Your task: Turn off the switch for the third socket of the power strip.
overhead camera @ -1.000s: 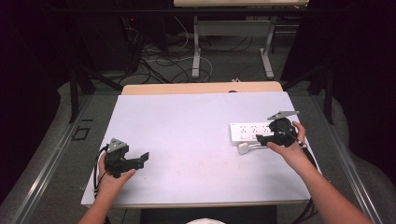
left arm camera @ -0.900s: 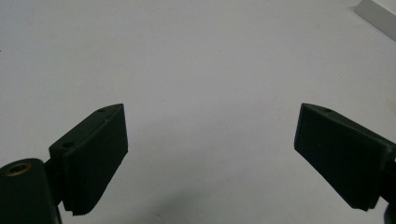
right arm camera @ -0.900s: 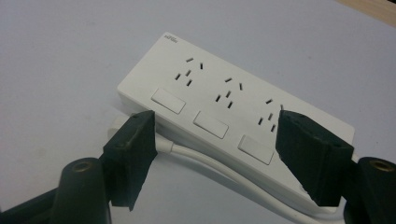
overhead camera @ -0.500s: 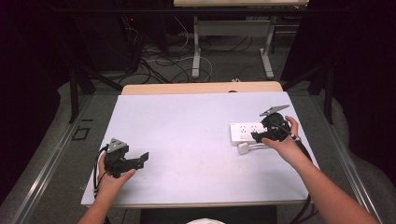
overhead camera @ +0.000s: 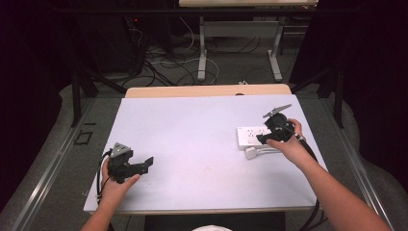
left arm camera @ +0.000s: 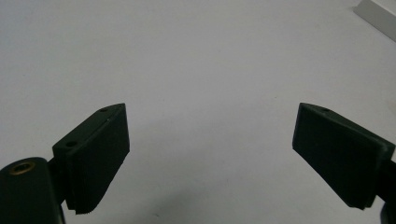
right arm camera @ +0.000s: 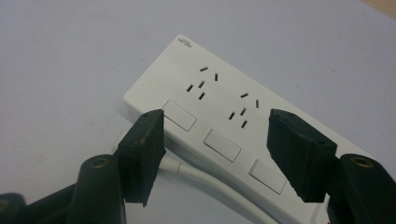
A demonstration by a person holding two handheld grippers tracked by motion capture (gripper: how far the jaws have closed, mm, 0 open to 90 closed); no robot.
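Between the right gripper's spread jaws: white strip, rocker switches nearest the fingertips, sockets beyond, white cord under the left jaw | left gripper: jaws wide apart over bare table, nothing held, strip well apart

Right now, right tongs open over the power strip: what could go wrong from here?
1. The right tongs straddle the power strip above its rocker switches; closing here could press one.
2. The white cable lies under the near jaw and might get pinched or dragged.
3. The strip sits near the right edge of the table; a push could slide it off. The left tongs are open, too far off to steady it.
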